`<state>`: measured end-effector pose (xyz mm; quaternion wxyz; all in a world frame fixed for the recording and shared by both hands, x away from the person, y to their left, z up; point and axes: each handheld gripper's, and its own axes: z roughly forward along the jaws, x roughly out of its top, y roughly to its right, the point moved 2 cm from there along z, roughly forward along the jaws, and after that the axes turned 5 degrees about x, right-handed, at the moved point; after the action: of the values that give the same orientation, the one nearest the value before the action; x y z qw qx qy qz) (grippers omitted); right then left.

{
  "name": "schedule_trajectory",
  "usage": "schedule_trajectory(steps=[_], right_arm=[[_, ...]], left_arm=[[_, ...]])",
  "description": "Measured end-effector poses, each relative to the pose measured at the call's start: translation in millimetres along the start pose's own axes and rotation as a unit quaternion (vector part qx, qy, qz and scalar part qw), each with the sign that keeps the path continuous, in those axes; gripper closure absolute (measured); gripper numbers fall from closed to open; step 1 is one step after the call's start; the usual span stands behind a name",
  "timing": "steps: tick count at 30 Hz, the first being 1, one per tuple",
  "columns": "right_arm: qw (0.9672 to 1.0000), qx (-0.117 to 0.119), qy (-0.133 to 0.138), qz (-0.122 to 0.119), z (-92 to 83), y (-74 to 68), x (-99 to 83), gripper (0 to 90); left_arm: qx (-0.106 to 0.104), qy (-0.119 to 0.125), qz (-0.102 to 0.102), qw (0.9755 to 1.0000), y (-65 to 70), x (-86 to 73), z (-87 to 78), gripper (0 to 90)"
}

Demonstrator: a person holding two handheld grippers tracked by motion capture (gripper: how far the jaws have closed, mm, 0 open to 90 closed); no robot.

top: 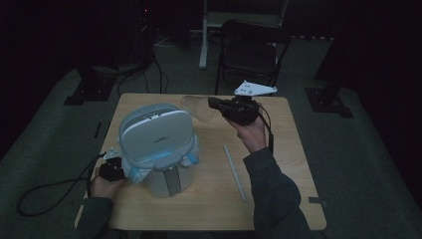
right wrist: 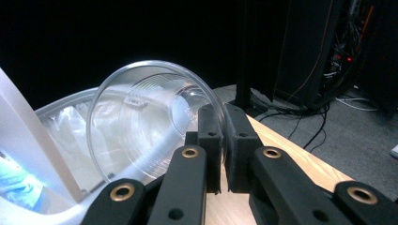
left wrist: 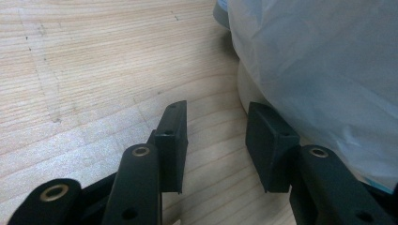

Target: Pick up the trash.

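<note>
Gripping a clear plastic cup (right wrist: 141,122) by its rim, the right gripper (right wrist: 224,140) holds it tilted above the counter's far edge.
Left gripper (left wrist: 216,140) fingers (left wrist: 171,136) stand apart, holding nothing, low at the counter's (top: 278,164) near-left corner beside the bag-lined trash bin (top: 157,144); a straw (top: 234,172) lies near the right edge.

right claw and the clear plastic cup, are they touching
Touching. In the right gripper view the right claw has its two jaws pinched on the rim of the clear cup, one jaw inside the wall and one outside, with no gap.
</note>
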<state>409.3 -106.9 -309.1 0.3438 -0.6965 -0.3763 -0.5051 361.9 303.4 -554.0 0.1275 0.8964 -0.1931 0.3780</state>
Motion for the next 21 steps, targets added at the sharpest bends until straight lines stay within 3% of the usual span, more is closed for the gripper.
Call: schedule_trajectory(steps=[21], right_arm=[[0.9992, 0.038, 0.010, 0.000, 17.5, -11.8, 14.3, 86.2]], left_arm=[[-0.002, 0.000, -0.003, 1.0000, -0.7, -0.1, -0.1, 60.0]])
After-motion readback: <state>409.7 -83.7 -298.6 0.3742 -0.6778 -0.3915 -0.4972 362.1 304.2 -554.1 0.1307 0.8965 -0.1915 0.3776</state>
